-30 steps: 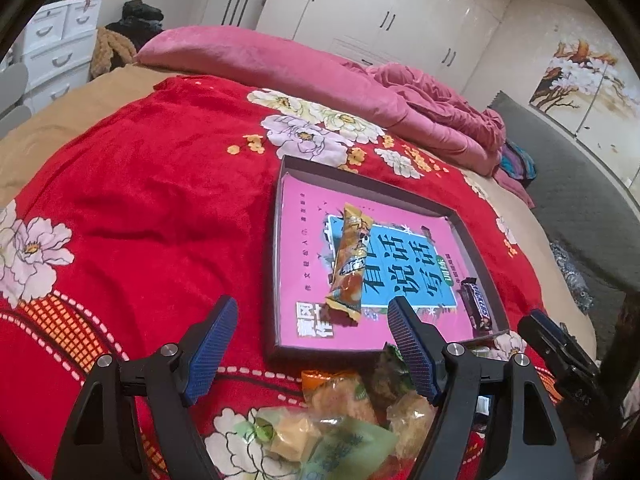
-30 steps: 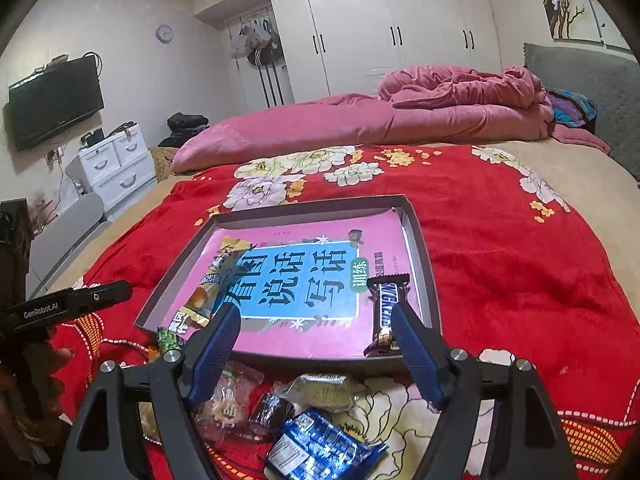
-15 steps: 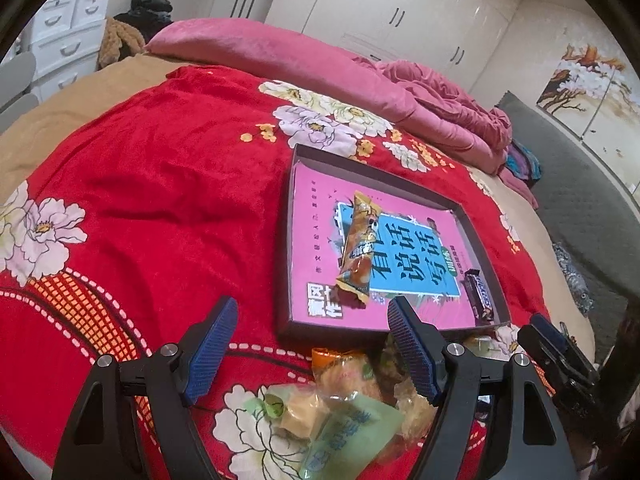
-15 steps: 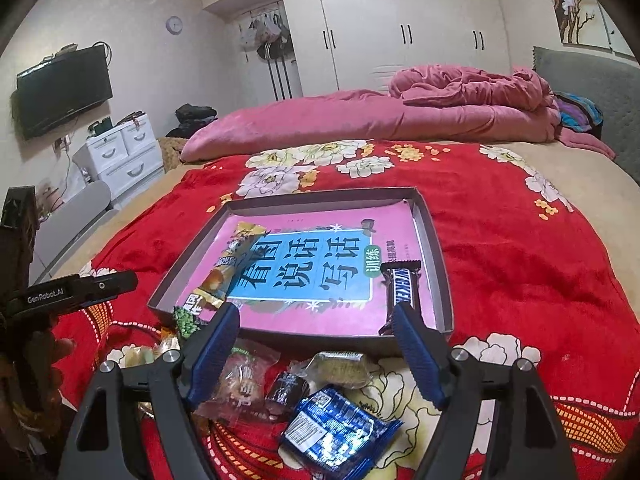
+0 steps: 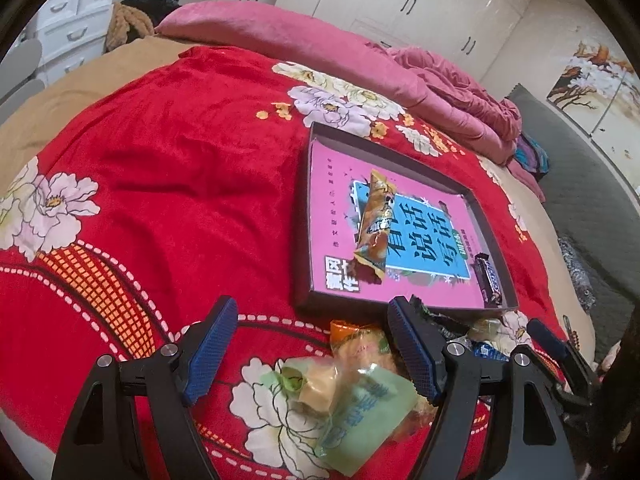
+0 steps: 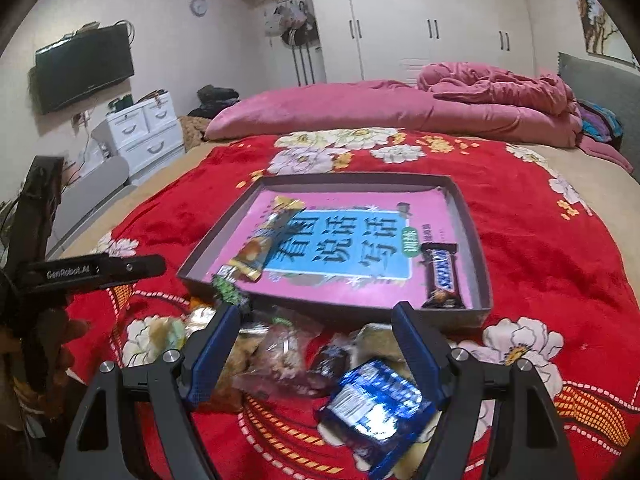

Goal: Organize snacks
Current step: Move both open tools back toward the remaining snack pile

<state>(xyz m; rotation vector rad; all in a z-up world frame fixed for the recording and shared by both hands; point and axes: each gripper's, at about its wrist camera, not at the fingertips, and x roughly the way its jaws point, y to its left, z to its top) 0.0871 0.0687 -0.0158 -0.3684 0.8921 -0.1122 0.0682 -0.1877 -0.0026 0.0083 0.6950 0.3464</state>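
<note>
A shallow grey box (image 5: pixel 309 216) (image 6: pixel 478 240) with a pink and blue printed base lies on the red floral blanket. Inside it lie a long orange snack bar (image 5: pixel 374 227) (image 6: pixel 264 246) and a dark chocolate bar (image 5: pixel 489 280) (image 6: pixel 441 276). A heap of loose snacks lies in front of the box. My left gripper (image 5: pixel 312 334) hangs open above a green packet (image 5: pixel 360 408) and an orange packet (image 5: pixel 360 344). My right gripper (image 6: pixel 318 340) stands open over a blue packet (image 6: pixel 376 404) and clear-wrapped snacks (image 6: pixel 280 356). Nothing is held.
A pink duvet and pillow (image 6: pixel 360 108) lie at the far end of the bed. White drawers (image 6: pixel 144 132) and a wall television (image 6: pixel 84 68) stand to the left, white wardrobes (image 6: pixel 420 20) behind. The left gripper's body (image 6: pixel 100 270) shows in the right wrist view.
Both views have drawn back from the box, so more of the snack heap shows between the fingers. The right gripper has shifted over the blue packet. Both jaws kept the same width.
</note>
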